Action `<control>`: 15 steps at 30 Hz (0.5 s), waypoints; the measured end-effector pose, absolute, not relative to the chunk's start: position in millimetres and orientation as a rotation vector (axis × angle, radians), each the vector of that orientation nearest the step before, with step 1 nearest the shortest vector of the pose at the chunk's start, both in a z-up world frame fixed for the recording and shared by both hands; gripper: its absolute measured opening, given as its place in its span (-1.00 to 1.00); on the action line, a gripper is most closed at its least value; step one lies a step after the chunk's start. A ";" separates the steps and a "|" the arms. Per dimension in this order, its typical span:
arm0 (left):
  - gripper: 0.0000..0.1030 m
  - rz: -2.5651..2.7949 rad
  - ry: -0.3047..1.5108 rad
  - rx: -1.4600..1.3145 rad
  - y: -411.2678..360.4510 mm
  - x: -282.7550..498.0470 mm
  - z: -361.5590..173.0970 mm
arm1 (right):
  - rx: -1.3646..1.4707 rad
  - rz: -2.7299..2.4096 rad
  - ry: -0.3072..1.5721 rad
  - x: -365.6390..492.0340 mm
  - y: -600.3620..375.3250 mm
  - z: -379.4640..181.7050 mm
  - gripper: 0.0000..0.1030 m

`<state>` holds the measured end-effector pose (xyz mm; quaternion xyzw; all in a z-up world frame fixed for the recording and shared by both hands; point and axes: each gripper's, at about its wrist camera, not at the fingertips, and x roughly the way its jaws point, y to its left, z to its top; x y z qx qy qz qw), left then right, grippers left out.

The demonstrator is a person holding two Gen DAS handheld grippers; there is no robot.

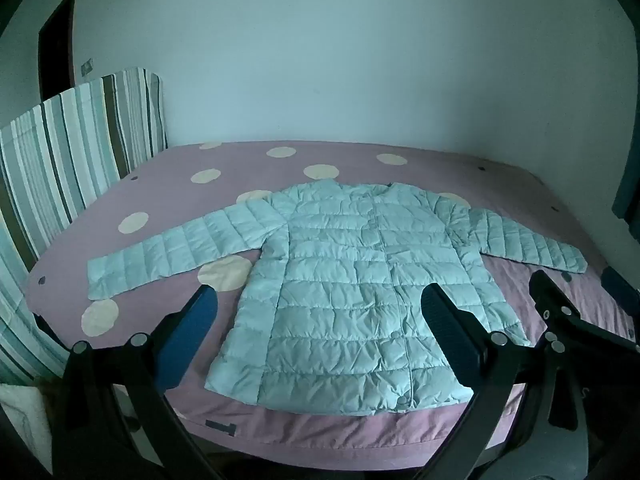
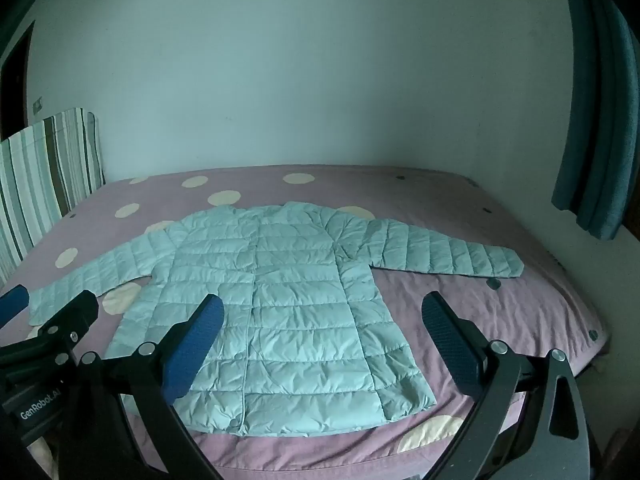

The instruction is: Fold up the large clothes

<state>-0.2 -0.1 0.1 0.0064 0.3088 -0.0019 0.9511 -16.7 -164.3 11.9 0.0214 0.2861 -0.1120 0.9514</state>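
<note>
A pale mint quilted puffer jacket [image 1: 352, 264] is lying flat and front-up on a mauve bedsheet with cream polka dots [image 1: 168, 184], its hem reaching toward the near edge of the bed and its collar pointing toward the far pale wall [image 1: 320, 60]. Both sleeves are stretching straight out, one to the left and one to the right. The left gripper [image 1: 320, 320] is hovering over the near part of the jacket with its black and blue fingers spread wide, pinching nothing. The right gripper [image 2: 324, 328] is hovering just beside it, over the jacket's right half, its jaws likewise standing fully apart and empty. A striped headboard cushion [image 1: 72, 152] is standing at the left, and a dark teal curtain [image 2: 600, 120] is hanging at the far right.
</note>
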 end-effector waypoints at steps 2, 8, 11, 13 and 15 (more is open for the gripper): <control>0.96 -0.004 0.629 0.012 0.0 -0.1 0.1 | 0.043 -0.228 0.581 -16.5 -164.4 11.6 0.91; 0.96 -0.002 0.629 0.015 -0.1 -0.1 0.0 | 0.042 -0.226 0.582 -16.8 -164.3 11.5 0.91; 0.96 -0.004 0.631 0.013 0.1 0.1 -0.1 | 0.044 -0.228 0.585 -15.8 -164.9 10.7 0.91; 0.96 -0.003 0.630 0.015 -0.1 -0.1 0.0 | 0.044 -0.227 0.585 -16.0 -164.6 10.9 0.91; 0.96 -0.003 0.630 0.015 -0.1 -0.1 0.0 | 0.044 -0.227 0.585 -16.4 -164.4 11.4 0.91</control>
